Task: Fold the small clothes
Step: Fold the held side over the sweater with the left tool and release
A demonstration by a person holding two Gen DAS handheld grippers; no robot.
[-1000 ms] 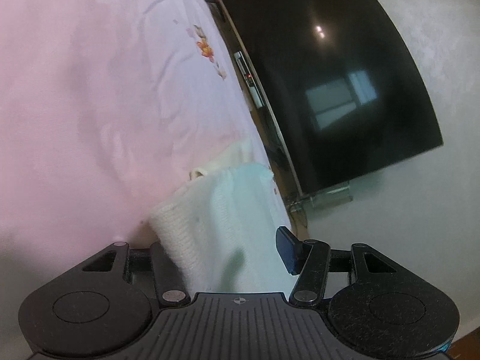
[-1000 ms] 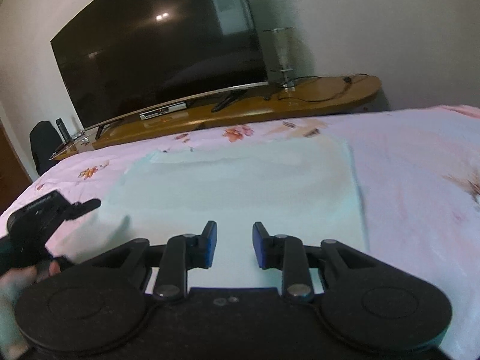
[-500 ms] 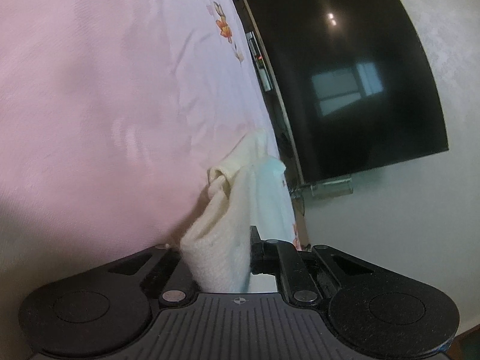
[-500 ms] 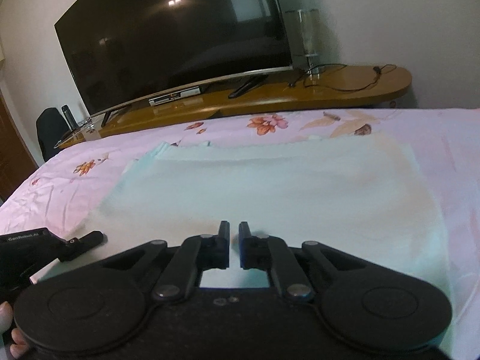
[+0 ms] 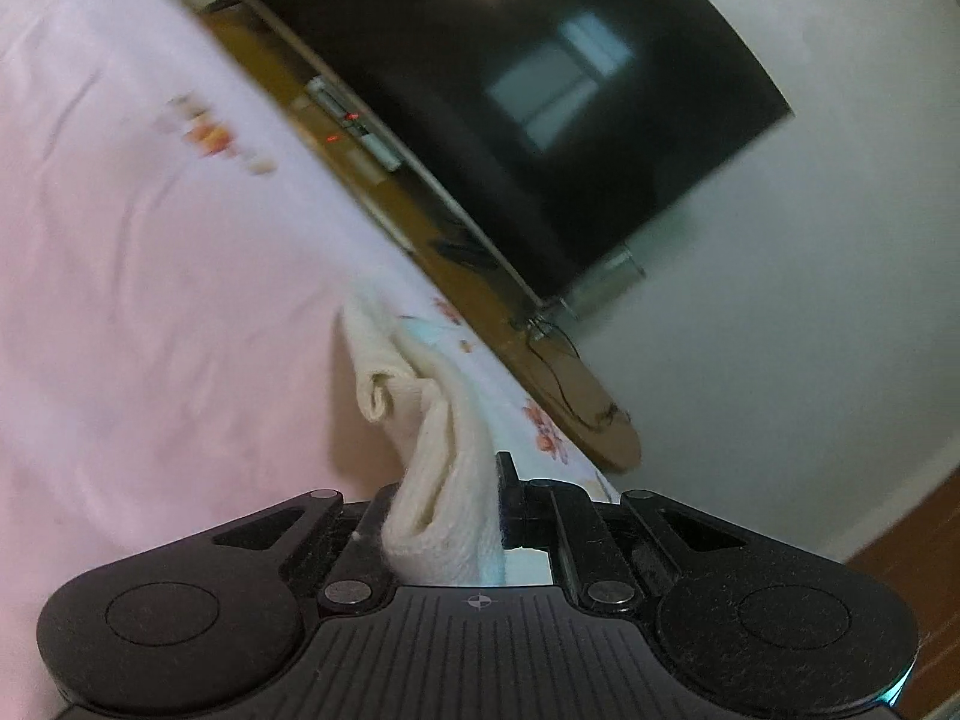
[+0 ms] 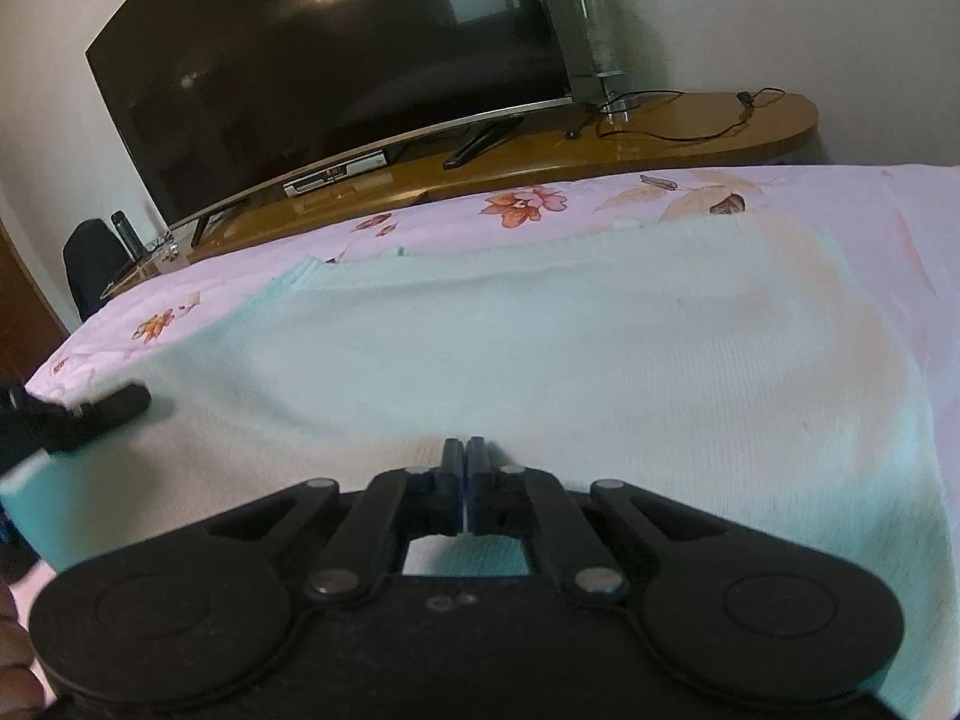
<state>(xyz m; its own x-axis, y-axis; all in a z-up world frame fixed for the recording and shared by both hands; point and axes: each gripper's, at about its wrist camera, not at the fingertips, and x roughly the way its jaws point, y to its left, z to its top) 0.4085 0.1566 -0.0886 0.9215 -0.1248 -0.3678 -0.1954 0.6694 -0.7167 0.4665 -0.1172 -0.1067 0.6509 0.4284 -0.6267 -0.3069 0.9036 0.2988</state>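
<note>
A pale mint and cream knit garment (image 6: 570, 360) lies spread flat on the pink floral bedsheet (image 6: 660, 192). My right gripper (image 6: 467, 468) is shut on the garment's near edge, with cloth pinched between its jaws. My left gripper (image 5: 447, 516) is shut on the garment's corner (image 5: 444, 462), which bunches up and lifts off the sheet (image 5: 150, 300). The left gripper also shows at the left edge of the right wrist view (image 6: 78, 414).
A large dark TV (image 6: 324, 66) stands on a long wooden console (image 6: 690, 132) beyond the bed's far edge, with a set-top box (image 6: 336, 171), a cable and a glass stand (image 6: 591, 36). A dark chair (image 6: 90, 264) stands at the far left.
Both grippers closed on the garment's near edge. The left gripper has raised its corner and swung, tilting its view. The right gripper moved forward and down onto the cloth.
</note>
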